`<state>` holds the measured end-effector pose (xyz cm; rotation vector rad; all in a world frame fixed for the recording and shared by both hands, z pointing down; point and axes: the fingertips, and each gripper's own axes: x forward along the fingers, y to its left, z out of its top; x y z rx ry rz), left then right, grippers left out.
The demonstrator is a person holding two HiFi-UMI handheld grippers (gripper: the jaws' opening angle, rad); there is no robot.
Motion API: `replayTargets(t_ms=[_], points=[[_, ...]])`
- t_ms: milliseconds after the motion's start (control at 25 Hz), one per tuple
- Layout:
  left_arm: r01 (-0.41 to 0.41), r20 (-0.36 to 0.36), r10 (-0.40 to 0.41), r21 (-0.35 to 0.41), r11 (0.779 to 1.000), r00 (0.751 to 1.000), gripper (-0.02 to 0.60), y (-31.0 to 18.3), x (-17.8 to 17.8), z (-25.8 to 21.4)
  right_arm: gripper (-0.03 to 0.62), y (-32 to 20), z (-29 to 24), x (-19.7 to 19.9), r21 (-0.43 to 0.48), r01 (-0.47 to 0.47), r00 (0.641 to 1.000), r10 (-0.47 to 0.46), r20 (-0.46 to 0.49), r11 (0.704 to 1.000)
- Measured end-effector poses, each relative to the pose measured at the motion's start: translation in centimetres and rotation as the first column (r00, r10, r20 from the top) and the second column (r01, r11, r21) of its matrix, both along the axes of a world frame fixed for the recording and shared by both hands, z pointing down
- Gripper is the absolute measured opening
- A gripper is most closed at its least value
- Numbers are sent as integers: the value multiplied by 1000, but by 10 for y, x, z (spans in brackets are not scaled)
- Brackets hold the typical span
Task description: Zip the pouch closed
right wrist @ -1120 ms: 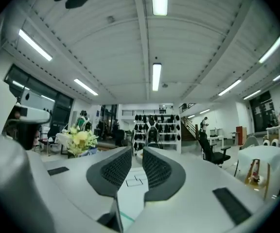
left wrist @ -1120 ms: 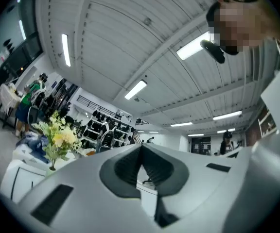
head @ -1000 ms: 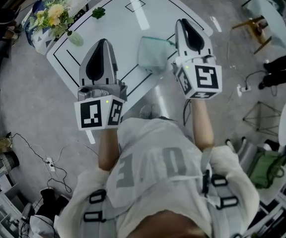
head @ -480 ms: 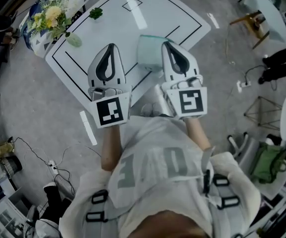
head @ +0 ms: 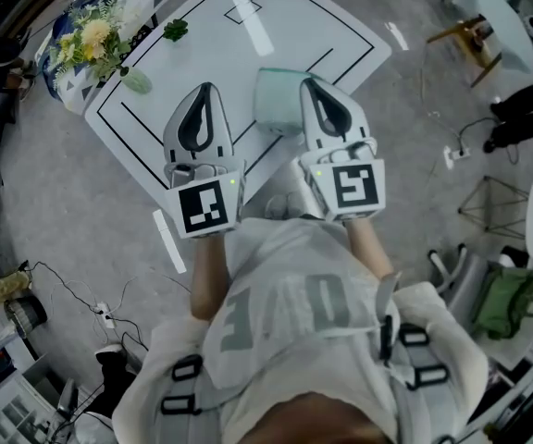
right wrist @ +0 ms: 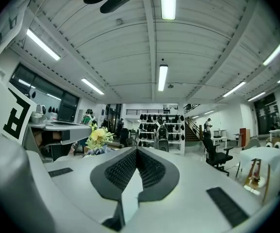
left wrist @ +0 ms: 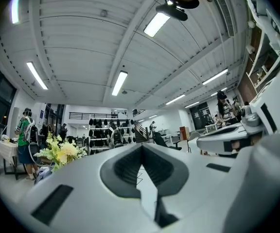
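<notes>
The pale green pouch lies on the white table near its front edge. Part of it is hidden behind my right gripper. That gripper is held level, its tip over the pouch's right side, jaws shut with nothing between them. My left gripper hovers to the left of the pouch, also level and shut on nothing. In the left gripper view the shut left gripper faces out into the room, as does the right gripper in its own view. Neither gripper view shows the pouch.
A bunch of flowers stands at the table's far left corner, with a small green sprig and a pale oval object nearby. Cables run across the grey floor. Racks of bags and an office chair stand across the room.
Both grippers have drawn closer together over the table's front edge. The right one came left to the pouch's near right side, and the left one shifted right.
</notes>
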<state>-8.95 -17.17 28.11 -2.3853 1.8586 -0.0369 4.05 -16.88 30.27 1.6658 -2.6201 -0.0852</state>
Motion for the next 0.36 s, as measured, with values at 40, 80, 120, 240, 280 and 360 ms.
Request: replayTargets(t_ms=[40, 80, 120, 240, 280, 360], points=[[-1, 1, 1, -1, 1000, 1000, 6, -1, 0, 0, 8, -1, 1, 0, -2, 0, 1000, 0, 0, 1000], [-1, 2, 1, -3, 1000, 1000, 6, -2, 0, 1, 8, -1, 1, 0, -4, 0, 1000, 0, 0, 1000], [-1, 2, 1, -6, 1000, 1000, 6, -2, 0, 2, 8, -1, 2, 1, -6, 0, 1000, 0, 0, 1000], [-4, 3, 4, -14, 1000, 1000, 6, -2, 4, 4, 8, -1, 4, 5, -16, -4, 1000, 4, 2, 1000], [-5, 4, 5, -15, 1000, 1000, 6, -3, 5, 4, 8, -2, 6, 6, -19, -6, 1000, 6, 3, 1000], [-7, 6, 8, -19, 1000, 1000, 6, -3, 7, 6, 8, -2, 8, 10, -26, -11, 1000, 12, 5, 1000]])
